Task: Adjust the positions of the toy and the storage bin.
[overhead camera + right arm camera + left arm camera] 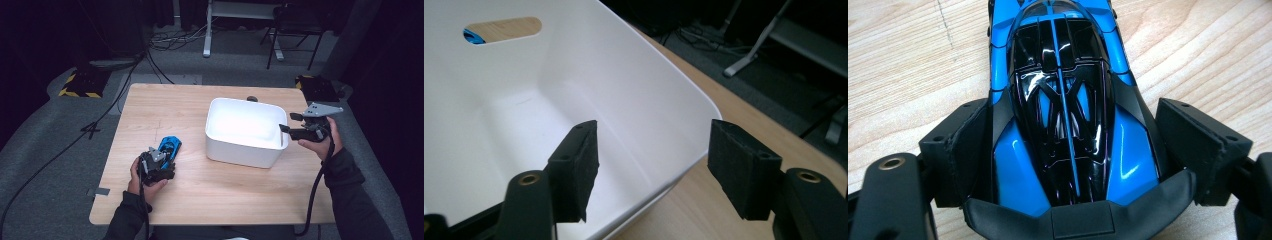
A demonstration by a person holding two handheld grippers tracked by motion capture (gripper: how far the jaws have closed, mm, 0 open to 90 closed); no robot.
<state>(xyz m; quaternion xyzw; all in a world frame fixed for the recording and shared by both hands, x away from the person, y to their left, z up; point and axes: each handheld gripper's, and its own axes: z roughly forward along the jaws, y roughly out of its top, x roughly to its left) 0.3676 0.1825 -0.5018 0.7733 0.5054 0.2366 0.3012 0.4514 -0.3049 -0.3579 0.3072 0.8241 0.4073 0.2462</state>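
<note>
On the tabletop (200,190), left of centre, I see the blue toy car (169,147) lying on its wheels, well apart from the white bin (245,150) that stands right of centre. My left hand-held gripper (159,162) sits at the near end of the car with its jaws partly closed around the car body; in the left gripper view the car (1063,125) runs lengthwise between the two black jaws, its flanks against the pads on both sides, so I read this as a grip on the car. The car rests flat on the wood. My right hand-held gripper (291,124) hangs at the right rim of the bin, pointing toward the bin's inside. In the right gripper view its jaws stand wide apart, one over the bin's inside and one outside the rim, with the bin wall (674,100) between them and neither pad pressing on it. That gripper holds nothing. Through the handle slot (504,29) in the far wall of the bin I can see wood and a sliver of blue.
</note>
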